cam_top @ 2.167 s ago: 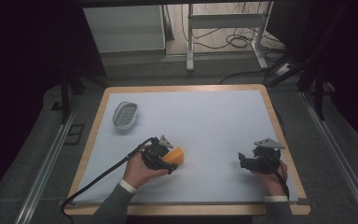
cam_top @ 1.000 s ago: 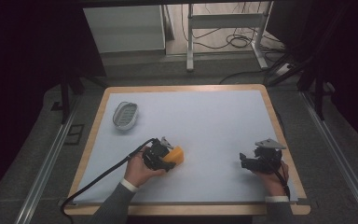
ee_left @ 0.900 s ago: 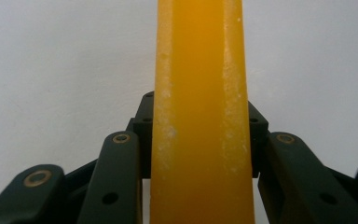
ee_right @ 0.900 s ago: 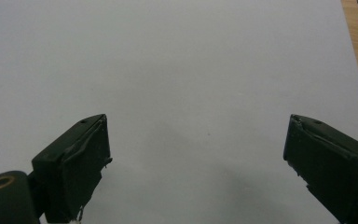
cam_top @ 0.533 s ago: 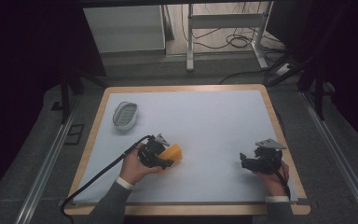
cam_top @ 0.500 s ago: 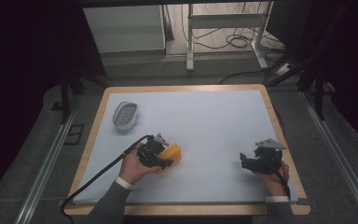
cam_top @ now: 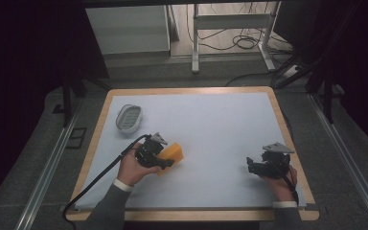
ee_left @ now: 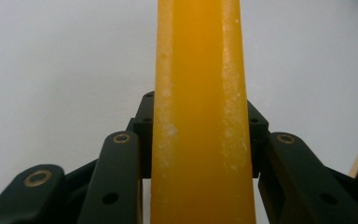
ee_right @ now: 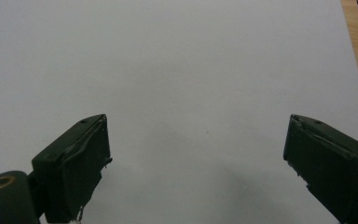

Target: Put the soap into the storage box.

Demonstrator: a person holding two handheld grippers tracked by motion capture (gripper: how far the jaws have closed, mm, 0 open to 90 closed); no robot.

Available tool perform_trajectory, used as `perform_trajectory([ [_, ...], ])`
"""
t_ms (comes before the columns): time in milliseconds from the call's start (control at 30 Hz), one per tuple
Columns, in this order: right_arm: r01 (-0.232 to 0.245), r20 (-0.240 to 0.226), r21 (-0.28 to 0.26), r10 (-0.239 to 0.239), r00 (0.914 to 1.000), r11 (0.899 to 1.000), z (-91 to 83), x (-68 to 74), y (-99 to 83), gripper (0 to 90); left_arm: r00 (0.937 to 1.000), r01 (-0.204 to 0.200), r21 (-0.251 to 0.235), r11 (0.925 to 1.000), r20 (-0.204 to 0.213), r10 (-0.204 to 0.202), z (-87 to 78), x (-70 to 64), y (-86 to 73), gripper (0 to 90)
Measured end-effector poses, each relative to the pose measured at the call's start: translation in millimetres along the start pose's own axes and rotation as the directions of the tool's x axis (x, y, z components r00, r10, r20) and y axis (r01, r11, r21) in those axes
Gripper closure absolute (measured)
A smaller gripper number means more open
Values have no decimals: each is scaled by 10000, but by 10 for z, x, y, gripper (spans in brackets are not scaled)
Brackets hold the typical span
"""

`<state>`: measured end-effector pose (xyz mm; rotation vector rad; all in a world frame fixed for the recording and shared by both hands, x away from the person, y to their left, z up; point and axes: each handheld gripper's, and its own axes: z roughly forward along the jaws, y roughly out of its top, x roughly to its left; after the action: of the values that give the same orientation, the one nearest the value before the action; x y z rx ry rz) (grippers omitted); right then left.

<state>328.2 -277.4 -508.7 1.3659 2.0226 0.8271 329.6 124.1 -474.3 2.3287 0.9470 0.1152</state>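
Left gripper (cam_top: 165, 159): jaws clamped on yellow block (ee_left: 200, 121)
Right gripper (ee_right: 196, 163): jaws held wide apart over white surface (cam_top: 220, 124)

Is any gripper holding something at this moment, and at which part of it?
The left gripper is shut on the yellow sponge, its fingers pressing the two broad faces near one end. The right gripper is open and holds nothing.
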Motion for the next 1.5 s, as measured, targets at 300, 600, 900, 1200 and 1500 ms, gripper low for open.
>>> perform_trajectory([
  [300, 14, 1, 14, -14, 10000, 10000, 8, 0, -5, 71, 9995, 150, -263, 9995, -278, -158, -139, 94, 9, 608],
  [600, -16, 19, 30, 16, 10000, 10000, 7, -7, -9, 71, 9985, 252, -537, 9982, -471, -277, -268, 175, 11, 608],
  [900, 3, 10, 58, -3, 10000, 10000, 13, -2, -12, 71, 9967, 435, -679, 9967, -656, -479, -373, 269, 13, 608],
  [1200, 49, 20, 80, -49, 10000, 10000, 19, 2, -15, 71, 9956, 594, -815, 9949, -679, -650, -457, 372, 19, 607],
  [1500, 26, 33, 56, -26, 10000, 10000, 10, -3, -12, 71, 9937, 756, -906, 9930, -761, -826, -507, 451, 8, 607],
])
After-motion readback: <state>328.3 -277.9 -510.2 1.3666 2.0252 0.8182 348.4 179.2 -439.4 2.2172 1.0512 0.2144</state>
